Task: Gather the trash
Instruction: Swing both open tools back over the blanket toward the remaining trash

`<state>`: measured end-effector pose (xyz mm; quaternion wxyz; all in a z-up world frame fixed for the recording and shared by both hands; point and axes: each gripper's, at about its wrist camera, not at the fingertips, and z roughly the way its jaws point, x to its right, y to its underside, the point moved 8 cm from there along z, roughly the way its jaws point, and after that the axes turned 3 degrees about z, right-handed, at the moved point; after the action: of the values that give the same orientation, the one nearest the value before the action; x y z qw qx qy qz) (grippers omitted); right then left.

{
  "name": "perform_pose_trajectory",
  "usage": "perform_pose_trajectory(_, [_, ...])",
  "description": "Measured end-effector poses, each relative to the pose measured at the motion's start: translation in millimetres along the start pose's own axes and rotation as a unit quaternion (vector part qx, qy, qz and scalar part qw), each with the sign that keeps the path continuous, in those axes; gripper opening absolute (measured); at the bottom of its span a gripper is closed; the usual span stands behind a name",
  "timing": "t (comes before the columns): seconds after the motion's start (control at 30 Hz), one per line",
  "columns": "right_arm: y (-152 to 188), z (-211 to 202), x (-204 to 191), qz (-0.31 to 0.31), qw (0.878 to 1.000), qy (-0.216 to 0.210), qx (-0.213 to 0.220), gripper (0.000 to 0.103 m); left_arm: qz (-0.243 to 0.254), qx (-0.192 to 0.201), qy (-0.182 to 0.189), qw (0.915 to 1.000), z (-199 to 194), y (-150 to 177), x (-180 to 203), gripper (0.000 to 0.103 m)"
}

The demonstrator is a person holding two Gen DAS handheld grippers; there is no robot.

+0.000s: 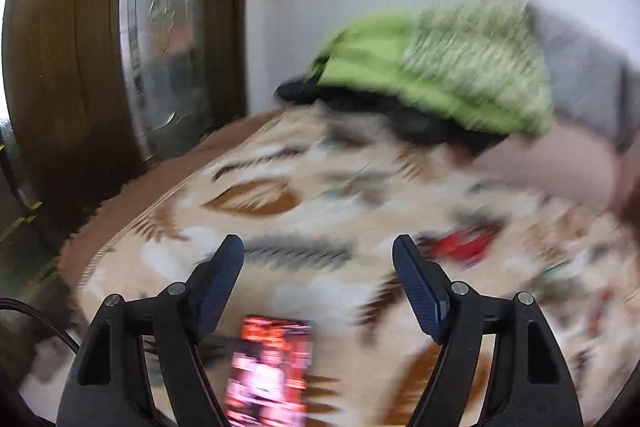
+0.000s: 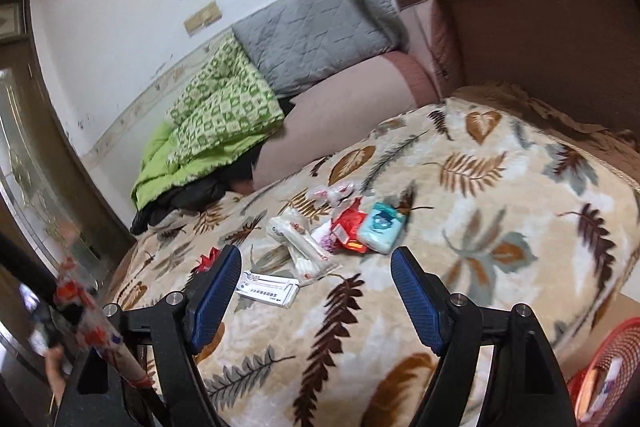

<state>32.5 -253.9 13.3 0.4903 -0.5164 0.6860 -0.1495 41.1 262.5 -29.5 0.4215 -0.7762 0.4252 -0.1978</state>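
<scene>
In the right wrist view, trash lies on a leaf-patterned blanket (image 2: 480,227): a white box (image 2: 269,289), a clear packet of white sticks (image 2: 300,247), a red wrapper (image 2: 350,227), a teal pack (image 2: 380,225), a clear wrapper (image 2: 332,193) and a small red scrap (image 2: 206,262). My right gripper (image 2: 316,255) is open and empty just short of the pile. The left wrist view is blurred. My left gripper (image 1: 318,247) hangs open and empty over the blanket (image 1: 280,187), with a red wrapper (image 1: 464,243) to its right and a bright red-pink rectangle (image 1: 272,371) below it.
A green quilt (image 2: 216,123) and grey cushion (image 2: 316,27) lie against the wall, over dark cloth (image 2: 180,203). A red mesh basket (image 2: 612,367) sits low at the right. A wooden door frame (image 1: 60,67) stands left. A blurred red-white object (image 2: 92,327) and a hand (image 2: 54,363) show at far left.
</scene>
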Motion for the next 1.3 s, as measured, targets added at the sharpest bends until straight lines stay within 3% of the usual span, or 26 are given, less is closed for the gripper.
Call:
perform_pose_trajectory(0.1, [0.6, 16.8, -0.9, -0.007, 1.000, 0.011, -0.010, 0.081, 0.021, -0.032, -0.019, 0.9991, 42.9, 29.6, -9.2, 0.076])
perform_pose_trajectory(0.23, [-2.2, 29.9, 7.2, 0.003, 1.000, 0.022, -0.017, 0.081, 0.021, -0.050, 0.005, 0.9985, 66.7, 53.2, -4.2, 0.076])
perform_pose_trajectory(0.37, [-4.4, 29.9, 11.5, 0.005, 0.999, 0.027, -0.018, 0.081, 0.045, -0.072, -0.002, 0.9964, 93.5, 53.5, 5.3, 0.076])
perform_pose_trajectory(0.43, [-4.2, 28.4, 12.6, 0.006, 0.999, 0.026, -0.018, 0.081, 0.045, -0.061, -0.014, 0.9971, 102.0, 39.2, 4.1, 0.076])
perform_pose_trajectory(0.6, [-0.3, 31.6, 18.5, 0.007, 0.999, 0.025, -0.024, 0.081, -0.005, 0.023, 0.041, 0.9989, 48.3, -18.7, 23.1, 0.076])
perform_pose_trajectory(0.77, [3.0, 38.6, 23.0, 0.019, 0.999, 0.015, -0.032, 0.081, 0.022, 0.029, 0.096, 0.9947, 5.6, -25.9, 75.3, 0.076])
perform_pose_trajectory(0.87, [4.2, 37.9, 23.2, 0.017, 0.999, 0.011, -0.034, 0.081, 0.052, 0.032, 0.064, 0.9961, 9.9, -11.3, 75.6, 0.076])
perform_pose_trajectory(1.0, [9.7, 45.2, 24.3, 0.020, 0.999, 0.006, -0.045, 0.081, 0.059, 0.017, 0.011, 0.9981, 35.5, 29.4, 39.9, 0.076])
perform_pose_trajectory(1.13, [12.0, 53.2, 19.3, 0.020, 0.998, 0.004, -0.051, 0.081, 0.042, -0.035, 0.038, 0.9978, 62.1, 57.7, 27.0, 0.076])
perform_pose_trajectory(1.3, [12.2, 54.6, 5.3, 0.008, 0.999, -0.001, -0.051, 0.081, 0.046, 0.009, 0.029, 0.9985, 87.6, 16.6, 28.3, 0.076])
